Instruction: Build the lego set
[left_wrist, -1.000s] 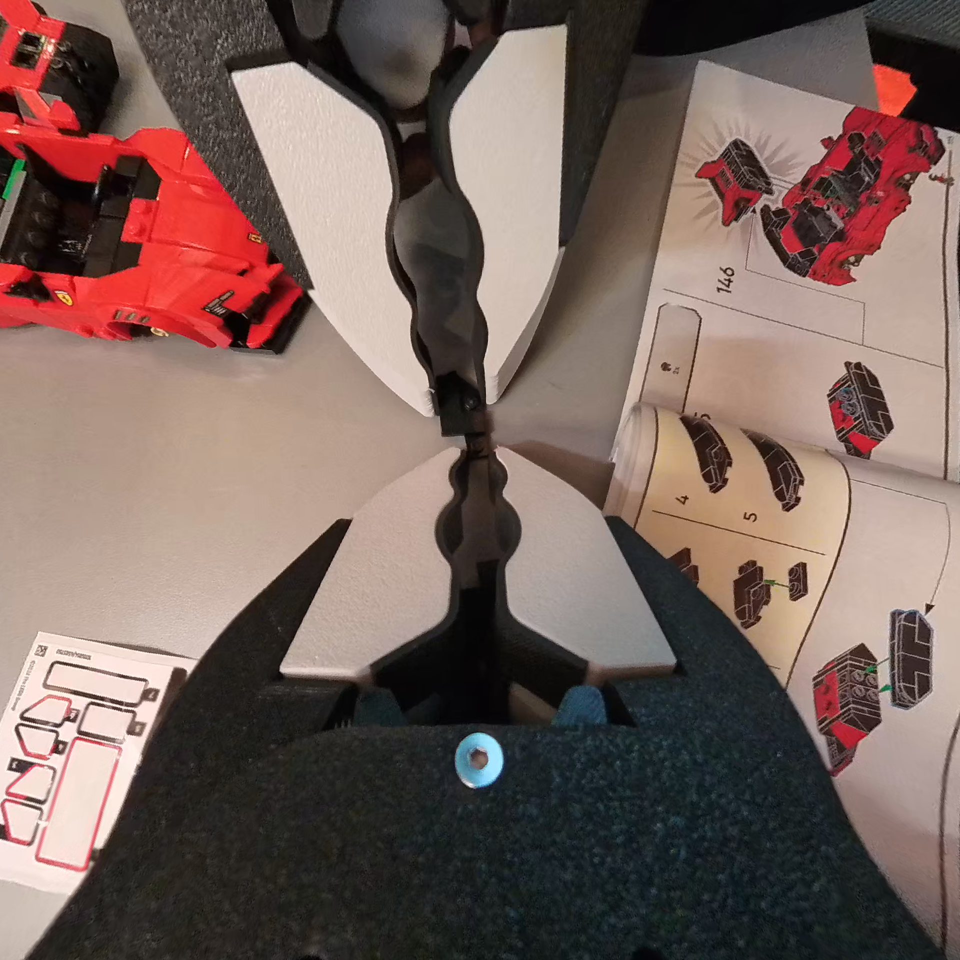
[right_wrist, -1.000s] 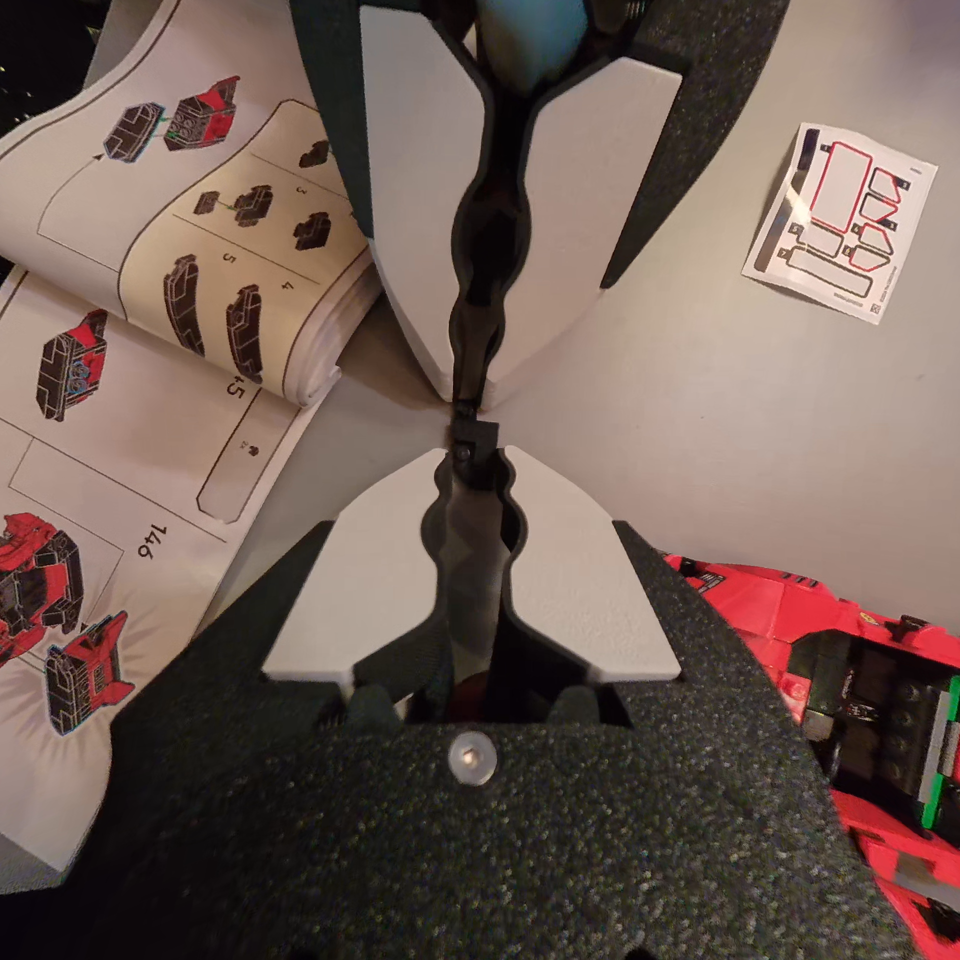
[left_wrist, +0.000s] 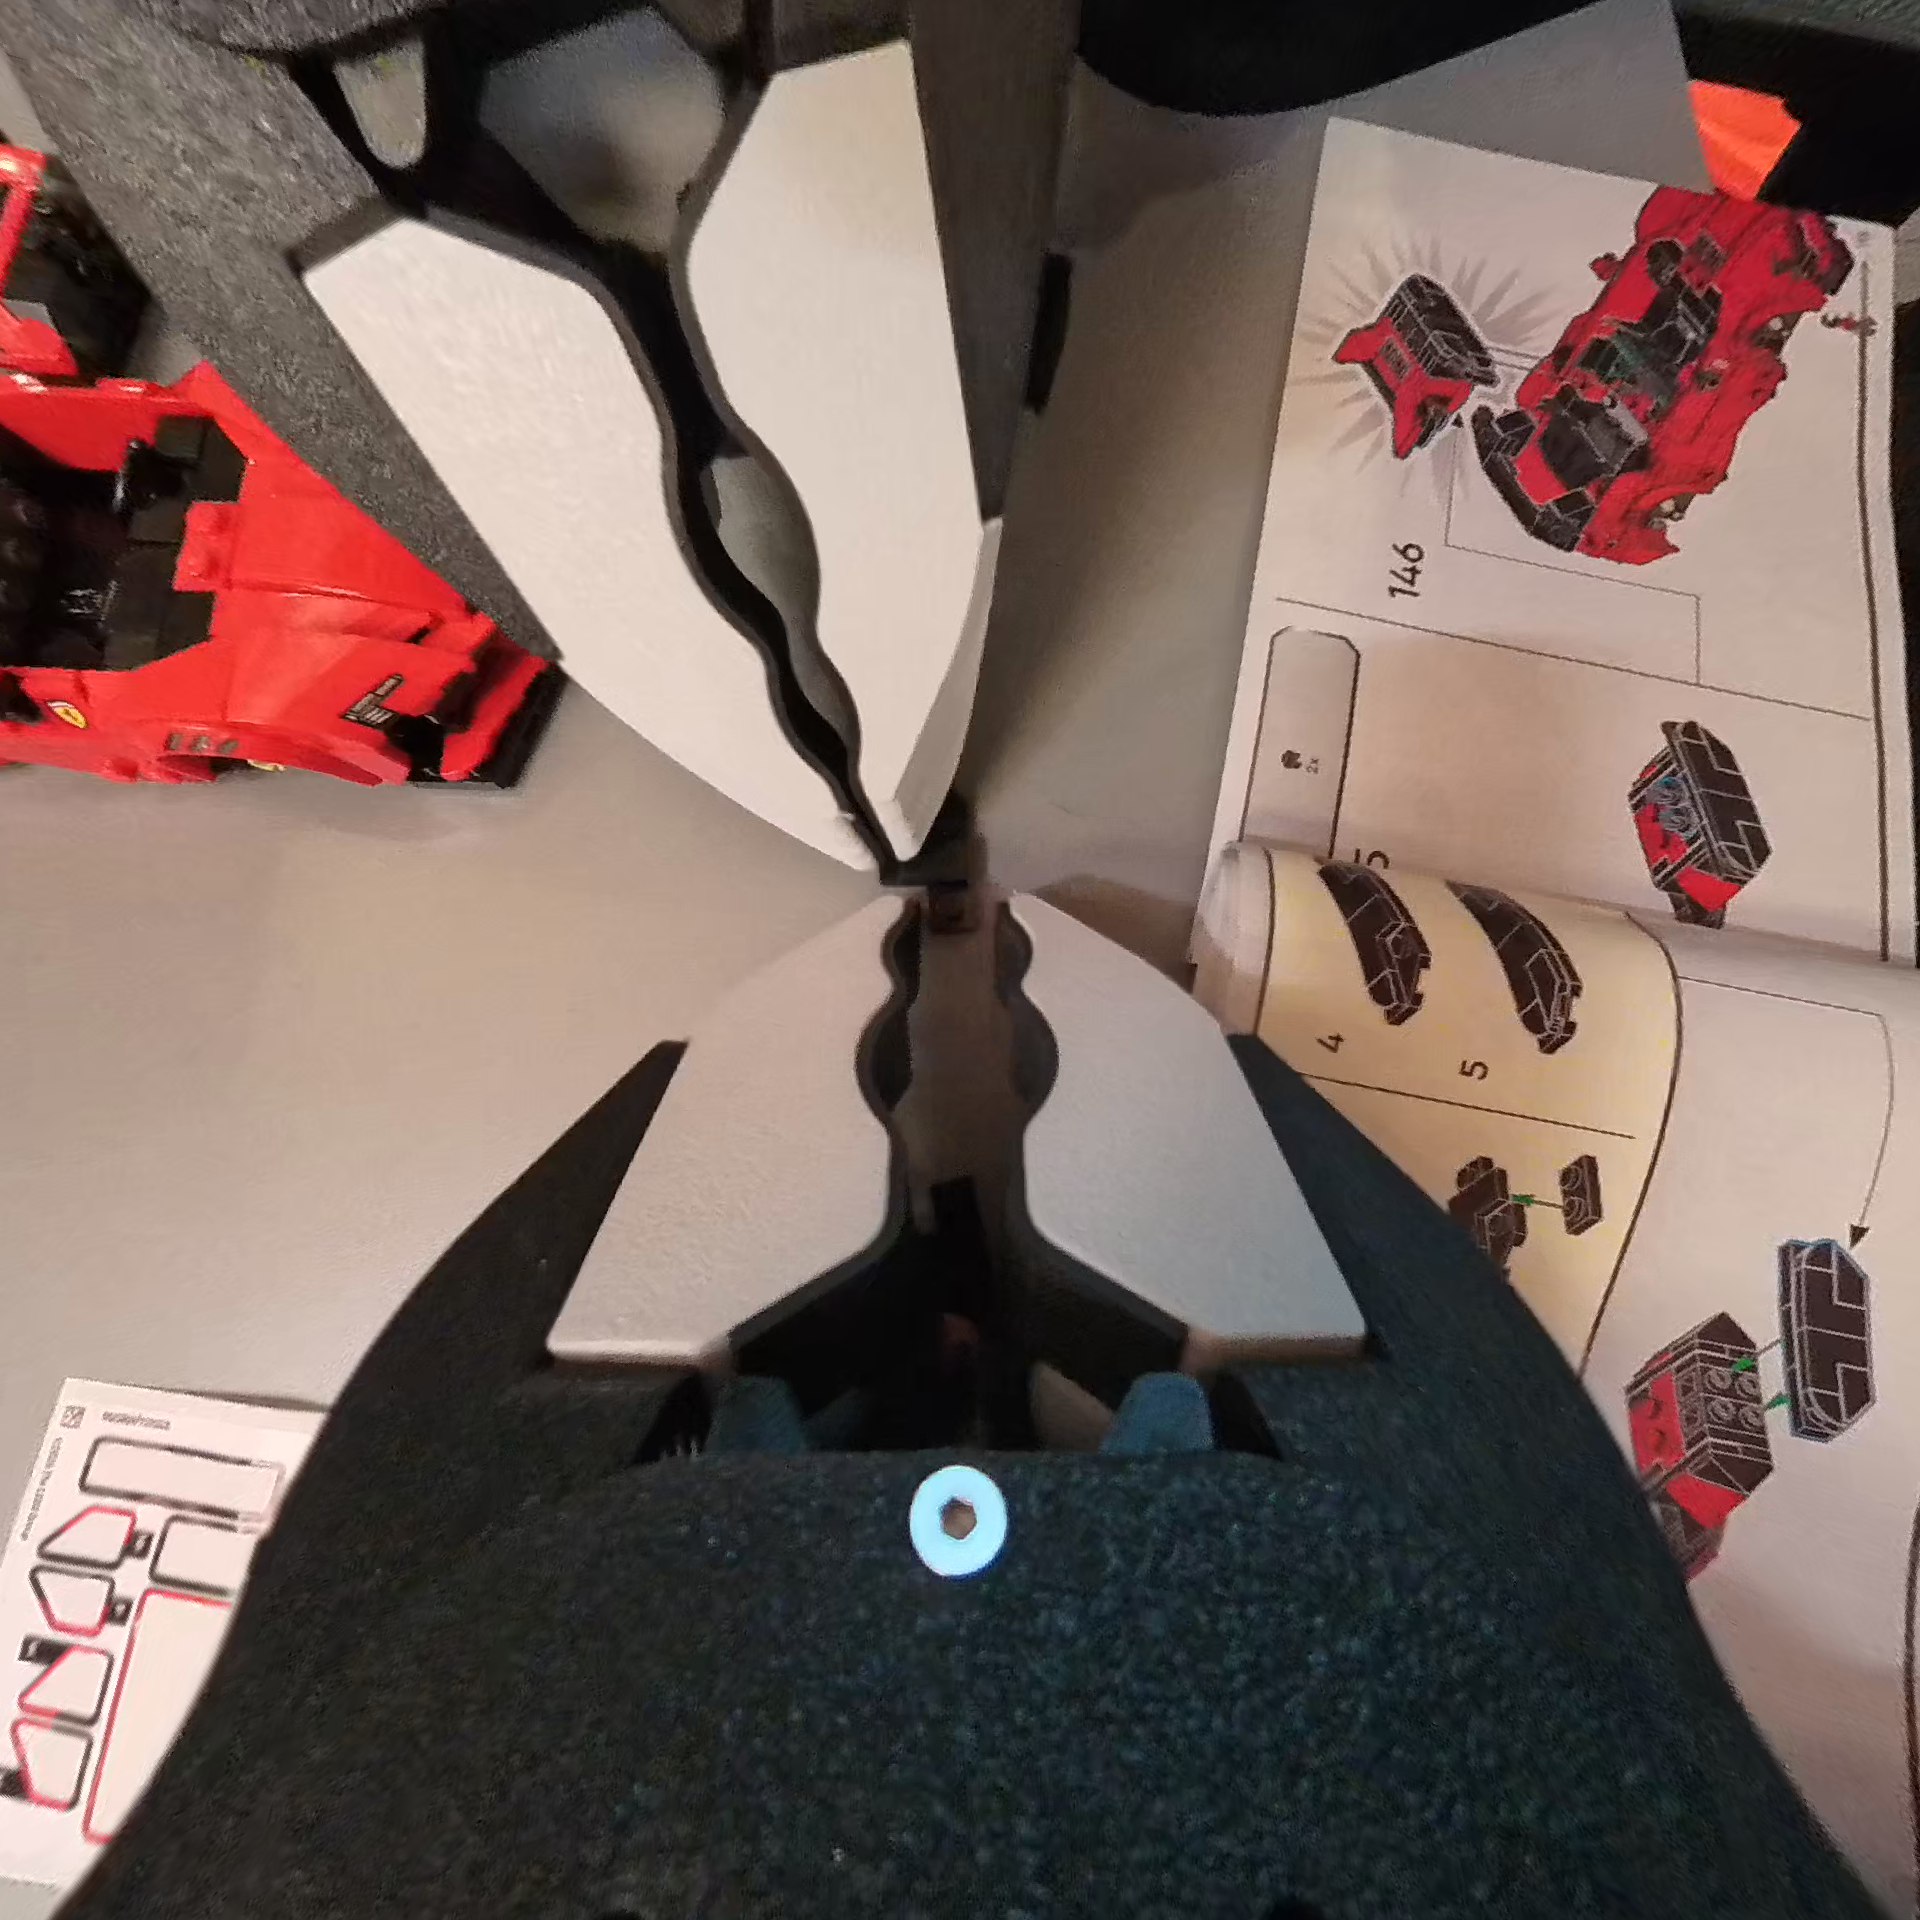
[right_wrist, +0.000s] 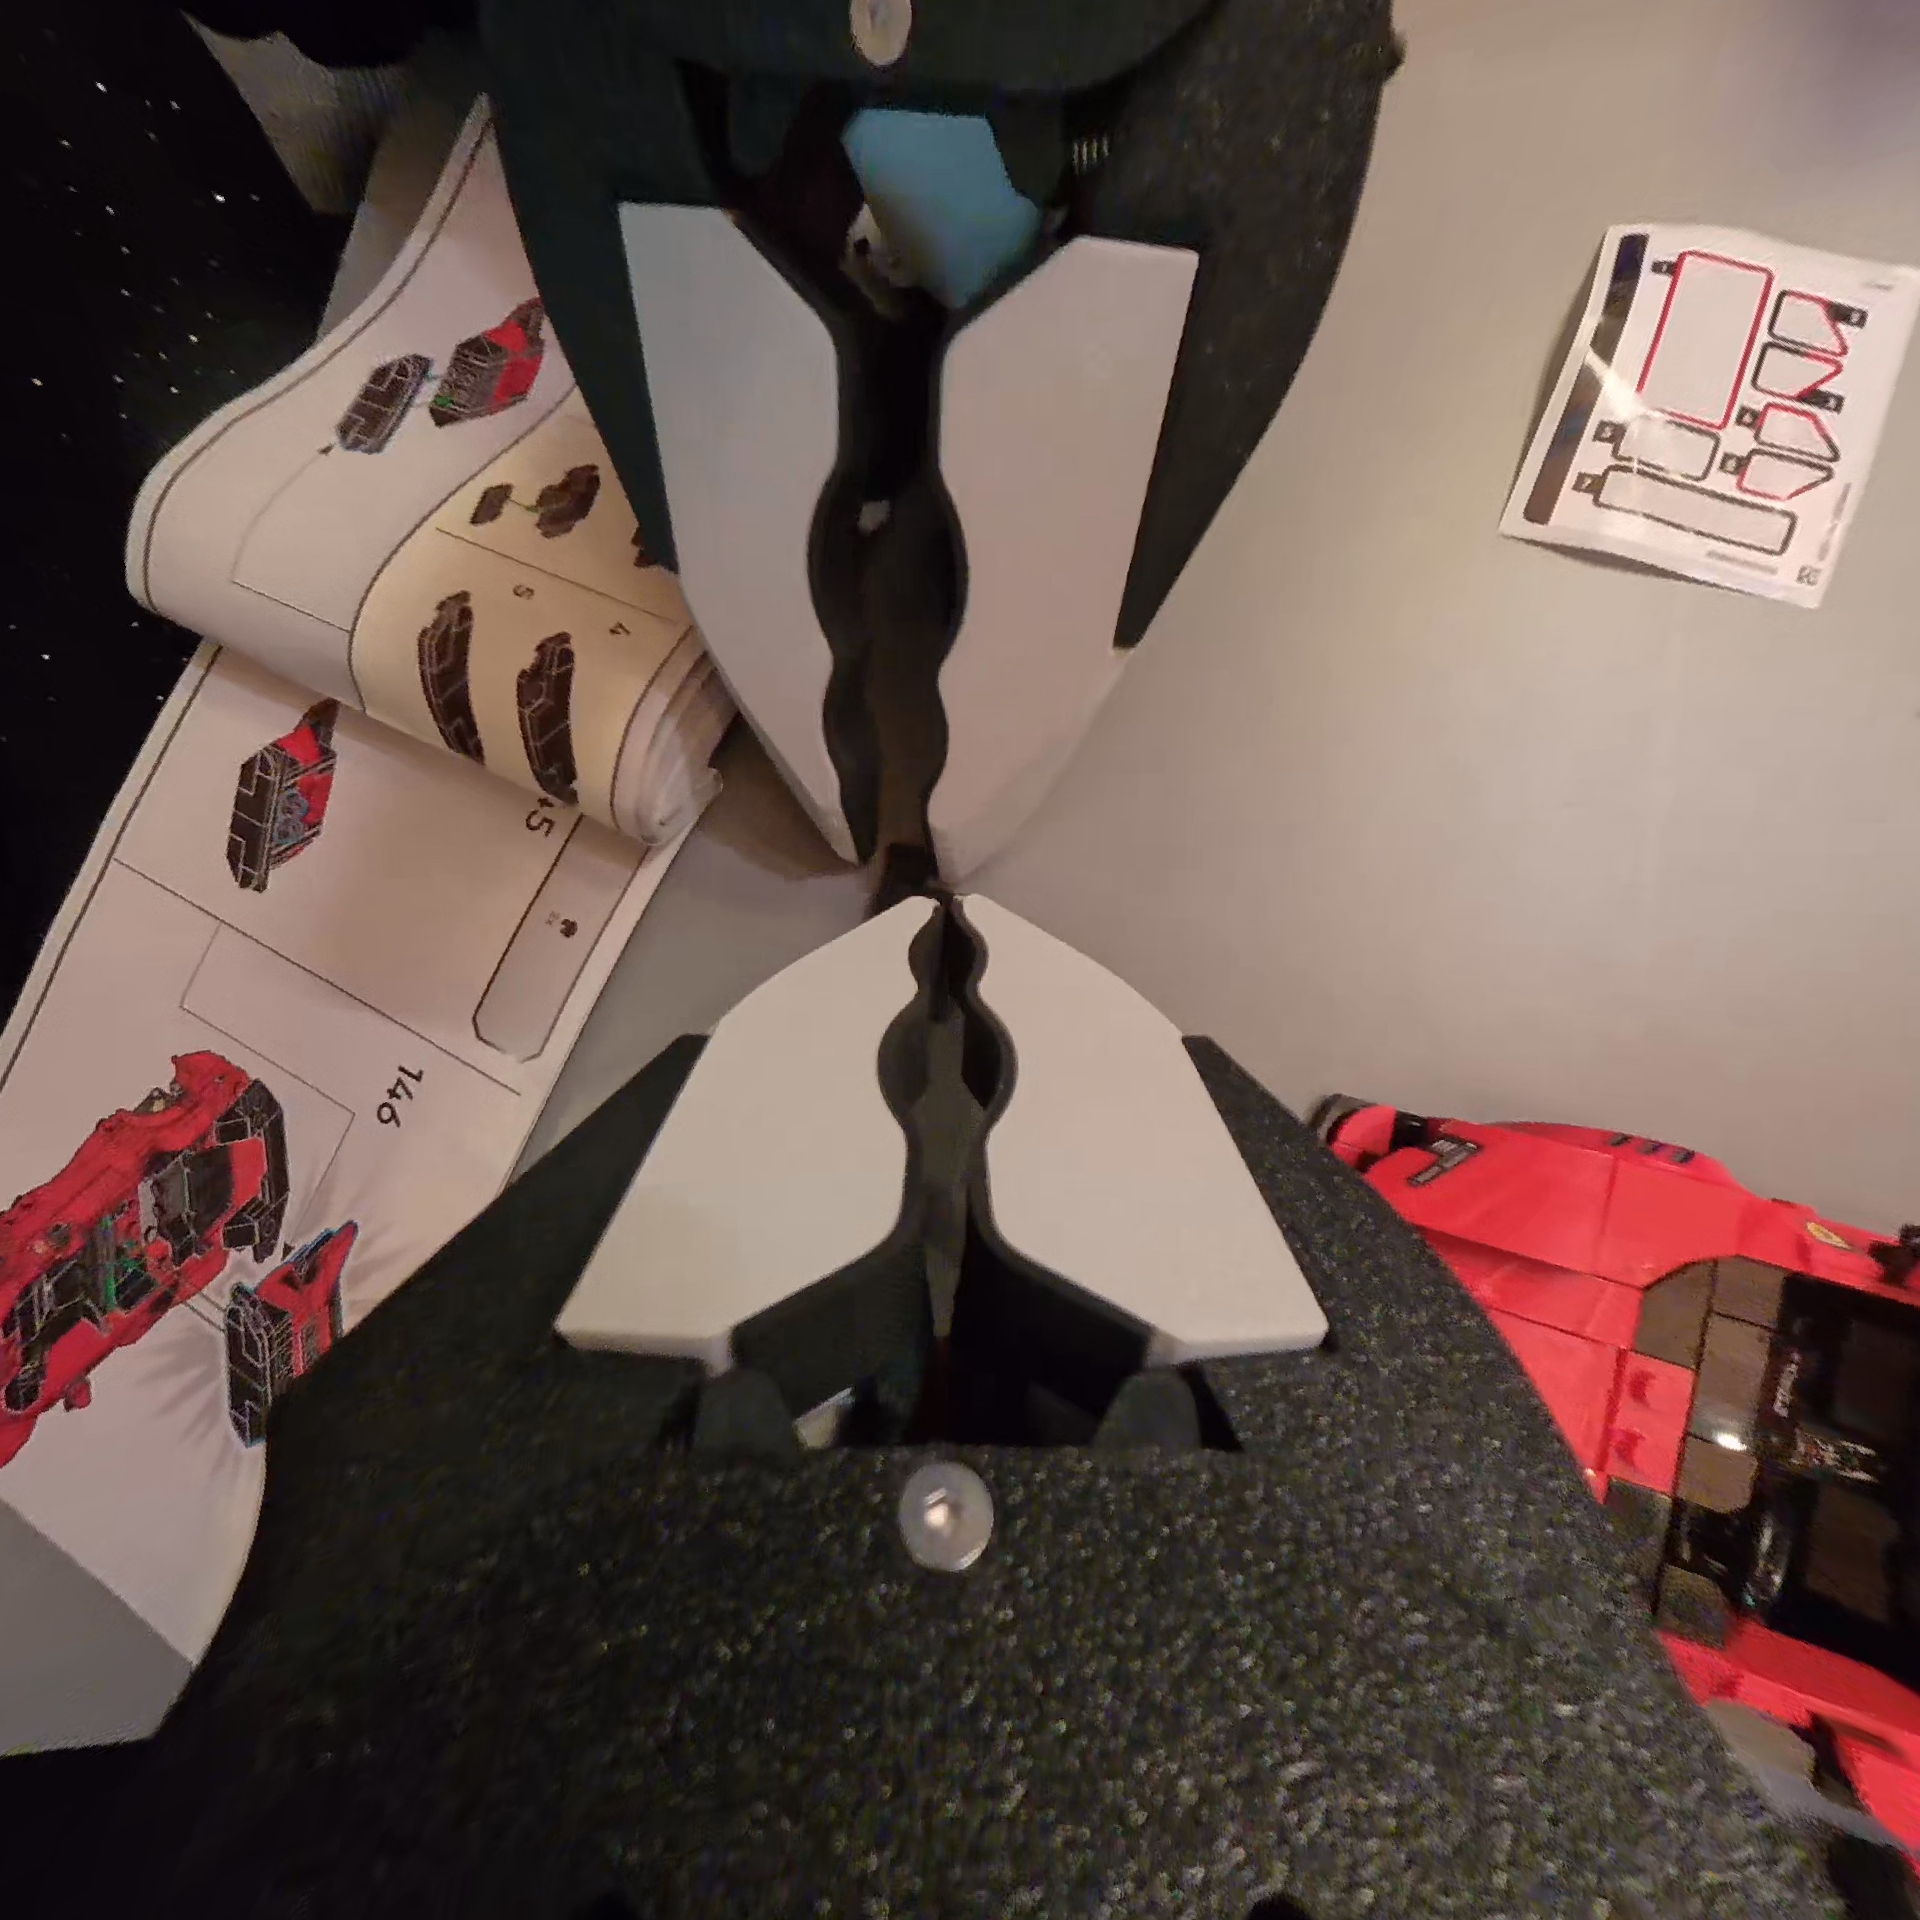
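A small black Lego piece (left_wrist: 951, 906) sits between the tips of my left gripper (left_wrist: 951, 920), which is shut on it above the grey table. It also shows in the right wrist view (right_wrist: 904, 868), at the left gripper's tips (right_wrist: 899, 854). My right gripper (right_wrist: 940, 914) faces the left one tip to tip. Its jaws are closed to a thin slit and touch the piece. In the left wrist view the right gripper (left_wrist: 891, 852) comes in from the top, tilted to the left. Whether it pinches any of the piece is hidden.
A part-built red and black Lego car (left_wrist: 260, 623) (right_wrist: 1610, 1299) lies on the table (left_wrist: 312, 1039). An open instruction booklet (left_wrist: 1558, 727) (right_wrist: 312, 935) lies on the other side. A sticker sheet (left_wrist: 135, 1558) (right_wrist: 1714, 416) lies near the left gripper's body. The grippers are tip to tip, or close to it.
The right gripper has tilted and come closer to the left one. Its jaws have narrowed at the tips. The black piece now sits at the left gripper's tips.
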